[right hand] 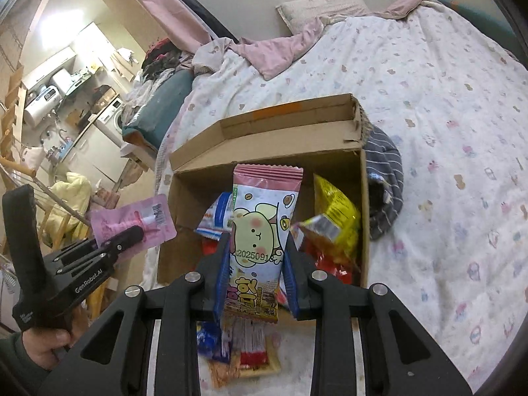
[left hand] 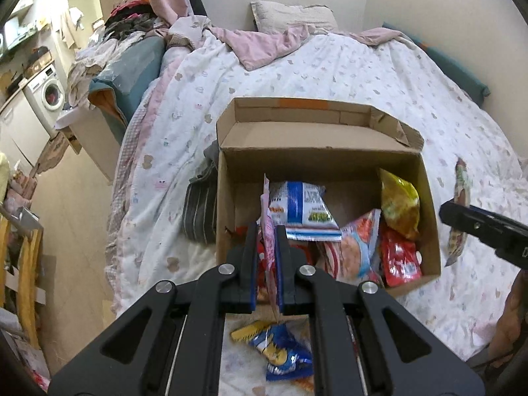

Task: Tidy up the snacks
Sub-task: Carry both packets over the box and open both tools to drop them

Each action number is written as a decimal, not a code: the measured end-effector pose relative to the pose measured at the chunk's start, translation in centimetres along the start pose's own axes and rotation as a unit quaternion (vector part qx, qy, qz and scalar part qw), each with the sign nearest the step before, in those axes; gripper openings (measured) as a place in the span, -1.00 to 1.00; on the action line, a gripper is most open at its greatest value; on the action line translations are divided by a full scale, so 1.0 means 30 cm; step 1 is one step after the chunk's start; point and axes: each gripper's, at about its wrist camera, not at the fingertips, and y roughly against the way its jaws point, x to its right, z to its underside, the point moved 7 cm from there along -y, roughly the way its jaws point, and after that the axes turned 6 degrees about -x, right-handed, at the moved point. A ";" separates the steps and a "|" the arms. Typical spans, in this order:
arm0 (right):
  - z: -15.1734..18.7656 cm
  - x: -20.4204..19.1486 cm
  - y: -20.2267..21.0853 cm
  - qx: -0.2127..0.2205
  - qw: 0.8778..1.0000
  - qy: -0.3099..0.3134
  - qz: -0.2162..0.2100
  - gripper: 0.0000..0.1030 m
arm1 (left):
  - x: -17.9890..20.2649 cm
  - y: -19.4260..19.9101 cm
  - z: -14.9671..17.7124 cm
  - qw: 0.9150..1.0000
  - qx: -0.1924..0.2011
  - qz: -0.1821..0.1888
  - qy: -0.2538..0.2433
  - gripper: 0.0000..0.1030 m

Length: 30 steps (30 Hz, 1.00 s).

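A bed under a white quilt with small printed figures [left hand: 330, 76] carries an open brown cardboard box [left hand: 227, 204], lid flap folded back toward the pillow. Inside the box lie several snack bags: a blue-and-white packet [left hand: 305, 208], a yellow crinkled bag [left hand: 399, 201] against the right wall, a red bag [left hand: 401, 257] below it. Their lower parts are hidden behind the claws. More packets on the quilt nearer the viewer are cut off by the gripper bodies – hard to identify.

The left gripper [left hand: 268, 231] is pinched tight on a thin flat pink sachet [left hand: 269, 231]. Its own camera sees the sachet edge-on, long axis running away along the fingers; only the right wrist view shows its flat face with a barcode [right hand: 132, 219], held left of the box.

The right gripper [right hand: 259, 241] clamps a tall pink-topped wrapper printed with a cartoon bear [right hand: 260, 231] – long axis upright, sealed end pointing up, hanging above the near edge of the box. The left wrist view shows this wrapper only as a blurred sliver [left hand: 460, 181].
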 end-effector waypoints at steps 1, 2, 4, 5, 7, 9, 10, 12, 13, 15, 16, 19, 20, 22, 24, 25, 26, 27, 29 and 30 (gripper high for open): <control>-0.008 0.000 -0.011 0.000 1.000 0.004 0.006 -0.41 | 0.001 -0.011 -0.003 1.000 0.000 0.002 0.001 -0.88; -0.018 0.001 -0.022 0.001 1.000 0.008 0.010 -0.41 | 0.003 -0.023 -0.005 1.000 -0.001 0.004 0.000 -0.88; -0.030 0.005 -0.042 0.002 1.000 0.014 0.016 -0.41 | 0.006 -0.042 -0.005 1.000 0.003 0.005 -0.005 -0.88; -0.032 0.011 -0.053 0.000 1.000 0.013 0.017 -0.41 | 0.009 -0.056 -0.002 1.000 0.005 0.002 -0.012 -0.88; -0.027 0.031 -0.075 -0.008 1.000 0.001 0.014 -0.41 | 0.010 -0.073 0.002 1.000 0.005 -0.001 -0.019 -0.88; -0.016 0.039 -0.094 -0.014 1.000 0.000 0.019 -0.41 | 0.002 -0.085 0.003 1.000 0.003 0.002 -0.014 -0.88; -0.011 0.041 -0.096 -0.017 1.000 0.000 0.021 -0.41 | 0.000 -0.088 0.002 1.000 0.003 0.004 -0.012 -0.88; -0.004 0.049 -0.109 -0.022 1.000 -0.010 0.017 -0.41 | -0.004 -0.092 -0.002 1.000 0.001 0.006 -0.010 -0.87; -0.005 0.052 -0.113 -0.023 1.000 -0.012 0.015 -0.41 | -0.005 -0.093 -0.004 1.000 0.000 0.008 -0.008 -0.87; -0.002 0.052 -0.125 -0.026 0.999 -0.014 0.016 -0.41 | -0.005 -0.093 -0.006 1.000 -0.003 0.014 -0.004 -0.87; 0.000 0.052 -0.129 -0.028 0.999 -0.013 0.017 -0.41 | -0.003 -0.094 -0.004 1.000 -0.004 0.014 -0.004 -0.87; 0.004 0.049 -0.139 -0.030 0.999 -0.008 0.023 -0.41 | 0.004 -0.095 -0.001 1.000 -0.006 0.004 -0.010 -0.87; 0.003 0.052 -0.143 -0.029 0.999 -0.009 0.025 -0.41 | 0.001 -0.091 -0.005 1.000 -0.003 0.001 -0.008 -0.87; 0.001 0.058 -0.148 -0.025 0.999 -0.024 0.015 -0.41 | -0.001 -0.084 -0.013 1.000 0.003 0.003 -0.005 -0.87; -0.003 0.058 -0.154 -0.026 0.999 -0.030 0.011 -0.41 | 0.001 -0.084 -0.018 1.000 0.009 -0.008 -0.010 -0.87; -0.005 0.056 -0.154 -0.026 0.999 -0.029 0.011 -0.41 | 0.005 -0.088 -0.017 1.000 0.008 -0.008 -0.012 -0.87; -0.006 0.055 -0.155 -0.026 0.999 -0.029 0.011 -0.41 | 0.010 -0.092 -0.015 1.000 0.004 -0.003 -0.011 -0.87; -0.005 0.054 -0.158 -0.027 0.999 -0.028 0.012 -0.41 | 0.013 -0.094 -0.012 1.000 0.002 0.000 -0.010 -0.87; -0.003 0.057 -0.161 -0.030 0.999 -0.031 0.008 -0.41 | 0.018 -0.097 -0.009 1.000 -0.001 0.006 -0.008 -0.87; -0.003 0.059 -0.162 -0.031 0.999 -0.034 0.006 -0.41 | 0.019 -0.095 -0.010 1.000 0.000 0.005 -0.008 -0.87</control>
